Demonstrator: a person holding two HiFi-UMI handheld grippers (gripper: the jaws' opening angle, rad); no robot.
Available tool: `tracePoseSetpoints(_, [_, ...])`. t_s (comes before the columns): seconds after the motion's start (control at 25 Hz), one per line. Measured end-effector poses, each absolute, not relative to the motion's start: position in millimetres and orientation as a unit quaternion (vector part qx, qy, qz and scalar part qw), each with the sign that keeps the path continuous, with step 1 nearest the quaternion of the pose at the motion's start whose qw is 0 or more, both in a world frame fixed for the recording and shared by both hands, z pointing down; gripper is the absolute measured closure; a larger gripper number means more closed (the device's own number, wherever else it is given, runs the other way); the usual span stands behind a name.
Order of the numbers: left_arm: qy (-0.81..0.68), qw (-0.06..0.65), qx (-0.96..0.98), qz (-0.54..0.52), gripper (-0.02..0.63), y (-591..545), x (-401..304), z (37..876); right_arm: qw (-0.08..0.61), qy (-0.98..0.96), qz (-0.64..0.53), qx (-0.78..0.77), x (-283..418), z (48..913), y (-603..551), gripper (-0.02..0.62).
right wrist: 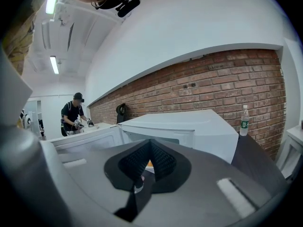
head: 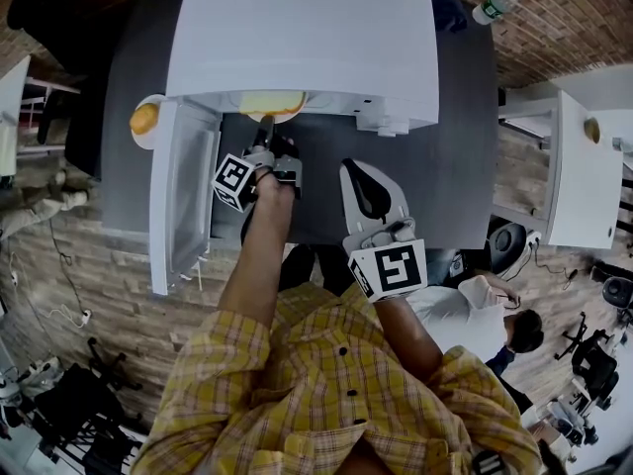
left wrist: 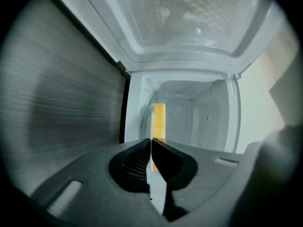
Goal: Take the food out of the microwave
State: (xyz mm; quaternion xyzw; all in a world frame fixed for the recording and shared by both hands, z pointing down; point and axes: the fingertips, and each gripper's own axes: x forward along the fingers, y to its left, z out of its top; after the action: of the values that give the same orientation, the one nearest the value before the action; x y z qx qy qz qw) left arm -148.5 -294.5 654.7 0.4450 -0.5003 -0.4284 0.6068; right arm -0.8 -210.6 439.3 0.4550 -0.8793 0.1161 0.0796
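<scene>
The microwave (head: 297, 38) door (head: 183, 201) stands open at left. The left gripper (head: 265, 125) has its fingers clamped on the plate (left wrist: 155, 186) rim, with yellow food (head: 273, 103) at the microwave's mouth. The right gripper (head: 366, 171) is above the table (head: 460, 156), its fingers closed and empty.

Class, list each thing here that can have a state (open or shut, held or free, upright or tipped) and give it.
white microwave: door swung wide open.
white plate of yellow food: inside the microwave, rim gripped.
left gripper: shut on the plate's rim.
right gripper: shut, empty, outside the microwave.
clear plastic water bottle: upright, capped.
</scene>
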Motion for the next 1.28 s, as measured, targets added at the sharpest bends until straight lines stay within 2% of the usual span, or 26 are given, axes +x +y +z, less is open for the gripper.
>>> tracePoseSetpoints(1.28, [-0.46, 0.599, 0.483, -0.443, 0.6, -184, -142, 557, 0.059, -0.877, 0.095, 0.467, -10, 408, -148, 0.592])
